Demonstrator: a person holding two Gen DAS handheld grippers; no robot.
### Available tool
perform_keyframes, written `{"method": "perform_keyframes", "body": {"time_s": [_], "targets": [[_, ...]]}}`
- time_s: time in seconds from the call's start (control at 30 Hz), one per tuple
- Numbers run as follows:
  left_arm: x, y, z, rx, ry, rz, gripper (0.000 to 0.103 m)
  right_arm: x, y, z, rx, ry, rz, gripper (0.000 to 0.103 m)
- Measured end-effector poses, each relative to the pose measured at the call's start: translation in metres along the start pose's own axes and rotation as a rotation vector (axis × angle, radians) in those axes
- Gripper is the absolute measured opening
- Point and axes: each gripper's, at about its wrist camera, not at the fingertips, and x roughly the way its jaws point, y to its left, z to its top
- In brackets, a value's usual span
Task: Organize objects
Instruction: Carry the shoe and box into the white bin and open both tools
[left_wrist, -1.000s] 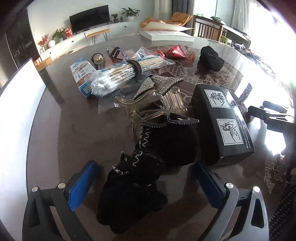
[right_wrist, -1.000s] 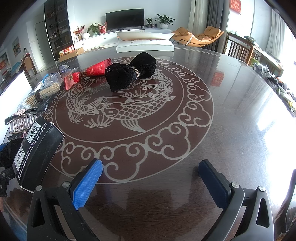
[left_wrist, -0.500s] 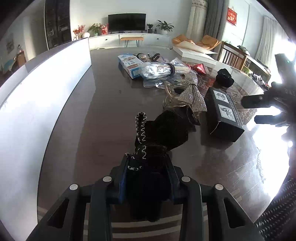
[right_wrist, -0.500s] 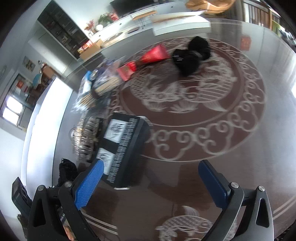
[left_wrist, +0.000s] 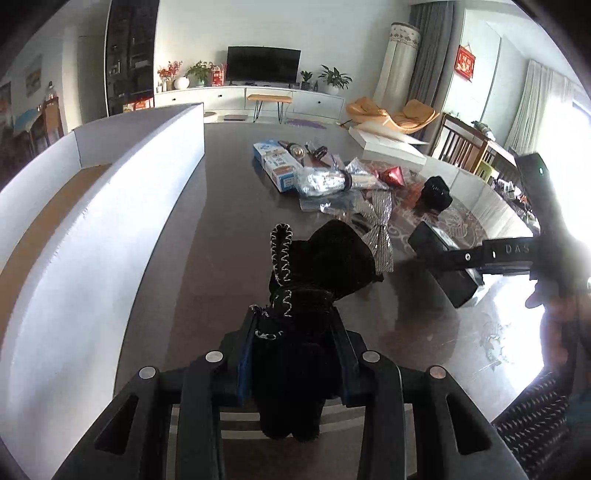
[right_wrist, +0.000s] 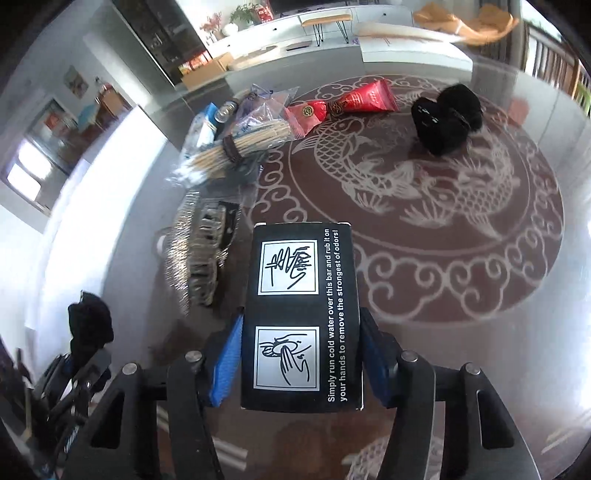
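My left gripper is shut on a black velvet item with silver stitching and holds it above the dark table. It also shows at the far left of the right wrist view. My right gripper is shut on a black box with white hand-washing pictures. The box also shows in the left wrist view, with the right gripper's fingers around it. A sequinned bow and clear hair clip lie just beyond.
A large white cardboard box stands open at the left. Further back lie a bagged bundle of sticks, a blue-white carton, red pouches and a black pouch. The table has a fish pattern.
My left gripper has lifted the black velvet item higher and turned toward the white box. My right gripper has moved onto the black box and closed on it.
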Motion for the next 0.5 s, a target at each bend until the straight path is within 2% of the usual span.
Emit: {"method": "perform_keyframes", "body": {"time_s": [0.13,0.27,0.37,0.5], "targets": [[-0.032,0.022,0.018,-0.054,-0.054,-0.014,0.035,-0.027,-0.002,-0.011,0.065,-0.026,0.136,0.059],[-0.065,0.061,0.032,-0.12,-0.102,0.037,0.035,-0.044,0.026,-0.01,0.09,-0.05,0.272,0.059],[-0.087,0.099,0.038,-0.191,-0.123,0.105,0.035,-0.05,0.074,0.005,0.04,-0.06,0.384,0.059],[-0.1,0.156,0.039,-0.265,-0.108,0.282,0.035,-0.054,0.181,0.022,-0.123,-0.054,0.538,0.059]]}}
